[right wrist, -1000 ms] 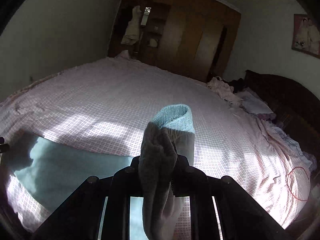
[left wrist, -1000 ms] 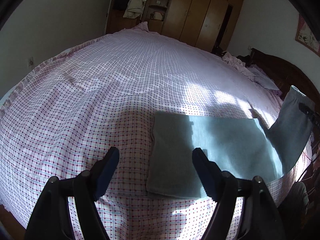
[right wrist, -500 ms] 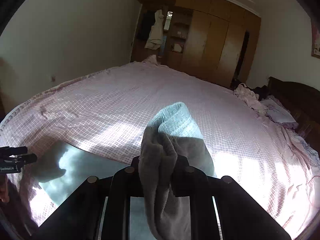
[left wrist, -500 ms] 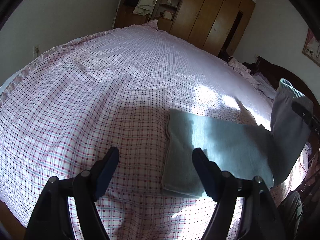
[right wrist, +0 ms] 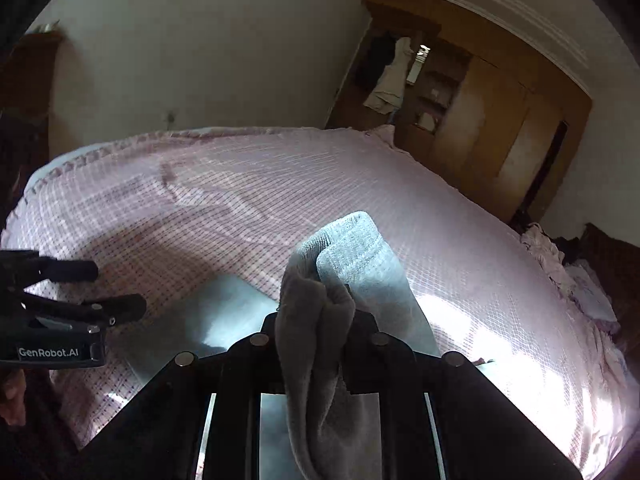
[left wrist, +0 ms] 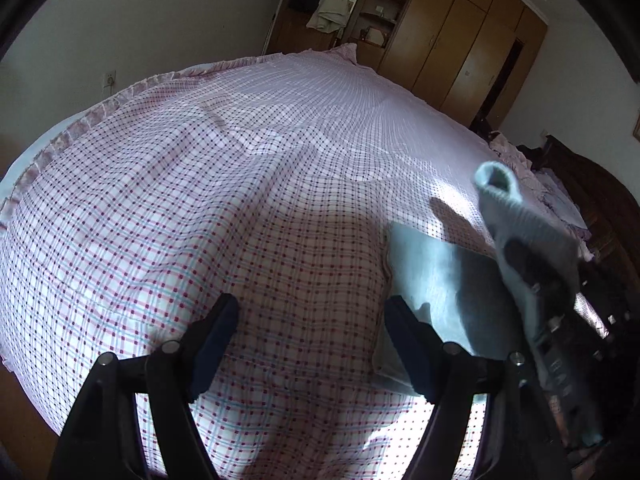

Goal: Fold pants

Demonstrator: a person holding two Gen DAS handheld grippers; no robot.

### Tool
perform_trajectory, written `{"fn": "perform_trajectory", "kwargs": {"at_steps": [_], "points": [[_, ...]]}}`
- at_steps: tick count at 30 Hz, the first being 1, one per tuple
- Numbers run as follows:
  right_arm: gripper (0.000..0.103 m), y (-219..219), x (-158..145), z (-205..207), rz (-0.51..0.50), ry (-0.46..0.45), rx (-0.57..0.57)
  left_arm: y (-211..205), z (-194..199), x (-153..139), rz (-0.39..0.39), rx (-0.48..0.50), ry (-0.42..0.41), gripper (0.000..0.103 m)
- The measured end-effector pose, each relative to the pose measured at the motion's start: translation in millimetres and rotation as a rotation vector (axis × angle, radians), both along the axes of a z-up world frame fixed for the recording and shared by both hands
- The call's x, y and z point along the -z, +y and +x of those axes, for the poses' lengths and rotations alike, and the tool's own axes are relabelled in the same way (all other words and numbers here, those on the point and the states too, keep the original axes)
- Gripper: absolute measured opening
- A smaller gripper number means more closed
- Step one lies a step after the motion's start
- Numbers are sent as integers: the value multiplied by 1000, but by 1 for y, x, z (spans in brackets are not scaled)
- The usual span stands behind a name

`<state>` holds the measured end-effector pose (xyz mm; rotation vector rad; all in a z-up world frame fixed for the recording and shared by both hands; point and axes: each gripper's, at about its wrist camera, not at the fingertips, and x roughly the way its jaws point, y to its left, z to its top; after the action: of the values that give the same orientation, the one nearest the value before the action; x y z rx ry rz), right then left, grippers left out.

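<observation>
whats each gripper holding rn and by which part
The right gripper is shut on the grey pants, gripping the ribbed cuff end of the legs. The left gripper holds nothing; its jaws stand open over the checked bedsheet.

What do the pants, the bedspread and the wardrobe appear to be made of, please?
Pants: soft grey knit, probably cotton jersey; the cuff is ribbed and the cloth drapes limply from the right gripper.
Bedspread: thin woven checked fabric, matte, lightly creased.
Wardrobe: brown wood or veneer, smooth with a slight sheen.
</observation>
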<state>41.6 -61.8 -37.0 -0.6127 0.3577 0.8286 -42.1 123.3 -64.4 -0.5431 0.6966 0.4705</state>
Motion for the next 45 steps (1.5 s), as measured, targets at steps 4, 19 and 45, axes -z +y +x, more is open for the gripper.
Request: {"fn": "perform_trajectory", "kwargs": {"at_steps": [4,19,45], "points": [[9,19,39,-19,-84,-38,-29,6,-12,2,-15,-14,-9,80],[9,29,46,-27,-66,-38,-46,1,-17,3,-55,-14,-13,82],[14,30,59,-33,-65,86,-77,-2,-34,2,-49,-17,3,80]]}}
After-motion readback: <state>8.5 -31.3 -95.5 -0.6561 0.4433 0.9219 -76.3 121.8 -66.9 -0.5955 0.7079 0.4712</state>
